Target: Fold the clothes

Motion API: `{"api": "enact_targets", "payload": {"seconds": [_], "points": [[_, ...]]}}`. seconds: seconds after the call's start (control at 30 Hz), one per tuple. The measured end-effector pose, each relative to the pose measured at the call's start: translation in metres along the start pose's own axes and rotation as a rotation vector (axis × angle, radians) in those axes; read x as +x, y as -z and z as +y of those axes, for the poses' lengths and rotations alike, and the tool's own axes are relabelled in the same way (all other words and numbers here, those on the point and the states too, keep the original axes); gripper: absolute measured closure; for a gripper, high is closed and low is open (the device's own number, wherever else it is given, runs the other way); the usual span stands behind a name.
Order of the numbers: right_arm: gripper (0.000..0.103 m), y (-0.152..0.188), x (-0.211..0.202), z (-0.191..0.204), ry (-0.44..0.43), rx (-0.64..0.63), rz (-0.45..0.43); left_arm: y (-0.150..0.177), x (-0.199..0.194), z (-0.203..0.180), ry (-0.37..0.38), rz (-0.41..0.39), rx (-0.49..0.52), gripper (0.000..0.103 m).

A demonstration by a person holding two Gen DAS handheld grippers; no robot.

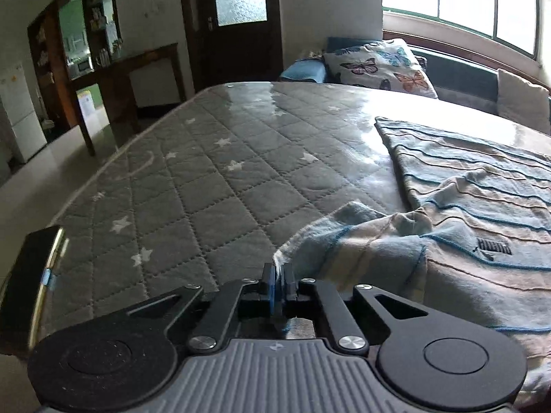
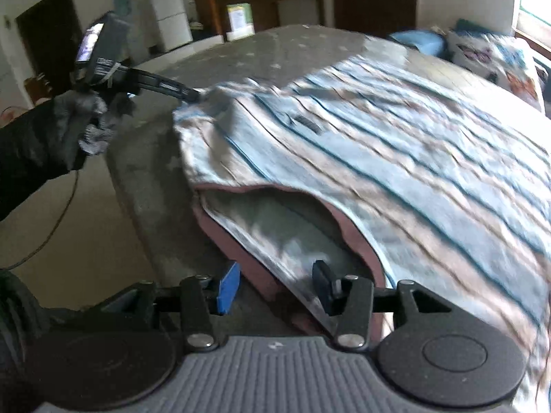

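So you had the whole quilted star mattress as your work surface, and the striped shirt was lying across the window side of it, mostly spread out but still rumpled near you. It looked soft and floppy: pale blue and beige bands with thin dark blue lines, a pinkish collar gaping open, and a small dark logo. To me this was the early straighten-out step, before any real fold. Your left tongs were pinched tight on a sleeve end or corner, while your right tongs were spread wide, straddling the collar edge without gripping. Next you'd probably want that right pair to clamp the collar side, so both could pull the cloth taut.
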State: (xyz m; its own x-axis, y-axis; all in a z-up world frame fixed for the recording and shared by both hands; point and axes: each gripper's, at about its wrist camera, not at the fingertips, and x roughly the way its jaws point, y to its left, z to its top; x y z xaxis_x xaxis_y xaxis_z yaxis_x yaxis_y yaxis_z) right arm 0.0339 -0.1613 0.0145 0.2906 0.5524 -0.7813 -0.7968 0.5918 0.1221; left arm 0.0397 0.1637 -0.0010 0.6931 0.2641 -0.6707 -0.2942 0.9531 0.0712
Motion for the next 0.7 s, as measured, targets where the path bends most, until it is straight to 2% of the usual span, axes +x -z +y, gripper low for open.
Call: {"api": "enact_targets", "payload": {"seconds": [0.17, 0.27, 0.37, 0.43, 0.5, 0.57, 0.7], "points": [[0.052, 0.014, -0.013, -0.004, 0.009, 0.031, 0.003, 0.001, 0.0, 0.002, -0.034, 0.009, 0.016, 0.099], [0.053, 0.016, -0.02, -0.004, 0.008, 0.037, 0.0, -0.003, -0.004, 0.001, -0.048, 0.013, 0.018, 0.095], [0.053, 0.014, -0.027, -0.004, 0.01, 0.045, -0.027, -0.007, -0.019, -0.008, -0.038, -0.021, 0.045, 0.093], [0.053, 0.011, -0.03, -0.006, 0.016, 0.054, -0.057, -0.01, -0.03, -0.02, 0.003, -0.04, 0.074, 0.087], [0.053, 0.009, -0.028, -0.009, 0.029, 0.066, -0.069, -0.013, -0.04, -0.036, 0.054, -0.07, 0.117, 0.074], [0.053, 0.006, -0.027, -0.012, 0.043, 0.077, -0.081, -0.014, -0.049, -0.054, 0.112, -0.096, 0.162, 0.069], [0.053, 0.002, -0.033, -0.021, 0.069, 0.111, -0.132, -0.008, -0.054, -0.097, 0.248, -0.099, 0.267, 0.069]]}}
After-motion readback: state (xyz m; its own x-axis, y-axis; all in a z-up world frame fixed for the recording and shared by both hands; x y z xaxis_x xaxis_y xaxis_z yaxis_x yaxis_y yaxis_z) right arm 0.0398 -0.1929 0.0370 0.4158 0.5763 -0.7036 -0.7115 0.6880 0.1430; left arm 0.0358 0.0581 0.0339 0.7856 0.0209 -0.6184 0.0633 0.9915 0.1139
